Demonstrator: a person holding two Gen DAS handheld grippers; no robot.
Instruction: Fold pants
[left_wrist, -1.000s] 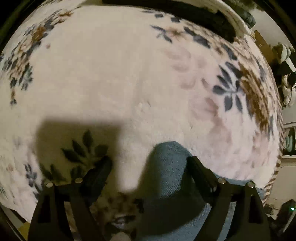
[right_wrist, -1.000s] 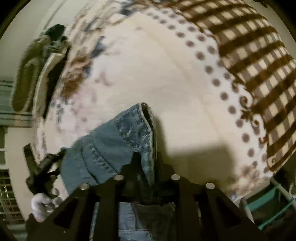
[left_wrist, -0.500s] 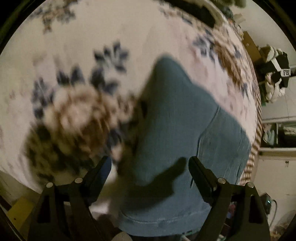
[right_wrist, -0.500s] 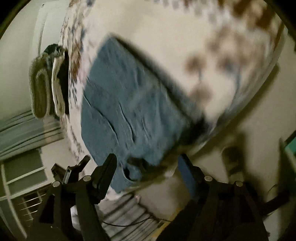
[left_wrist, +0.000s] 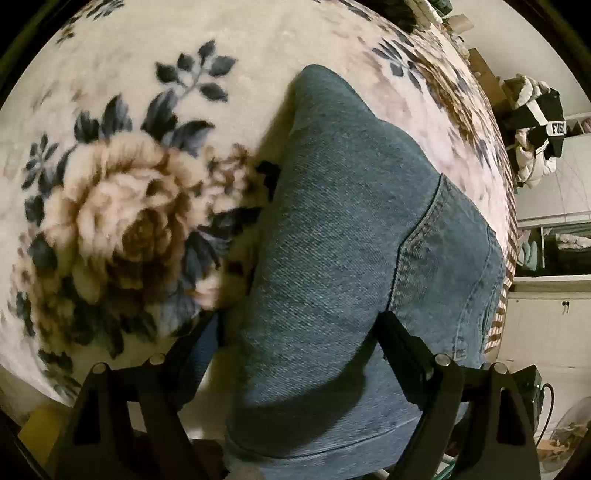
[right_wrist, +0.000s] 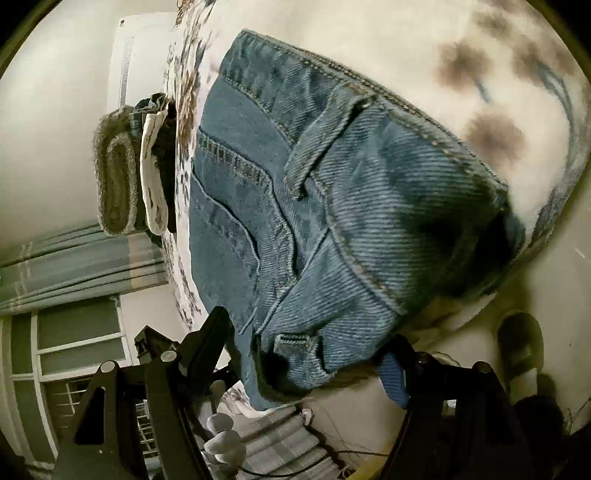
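The cream fleece blanket with brown roses and dark blue leaves (left_wrist: 122, 221) is lying across the bed and filling most of the left wrist view, and a large rose is now sitting at the left where a second ago mostly plain cream was showing. In the right wrist view the same blanket (right_wrist: 424, 40) is showing its cream ground with blurred brown dots, where a second ago a brown checked border was in sight.

The folded blue denim pants (left_wrist: 343, 258) are lying on this blanket near its edge, with a stitched seam running down their right part. A second ago only a small corner of them was showing between the left fingers; now they are filling the middle of the view. From the right wrist, the pants (right_wrist: 332, 206) are showing waistband, belt loops and pocket seams, lying flat rather than hanging bunched as they were a second ago.

A stack of folded grey, white and dark garments (right_wrist: 129, 173) is resting farther along the bed.

The left gripper (left_wrist: 295, 332) is hovering over the pants with its fingers spread wide, pinching nothing. The right gripper (right_wrist: 314, 343) is likewise spread apart over the waistband end, whereas a second ago it was pressed together on the denim.
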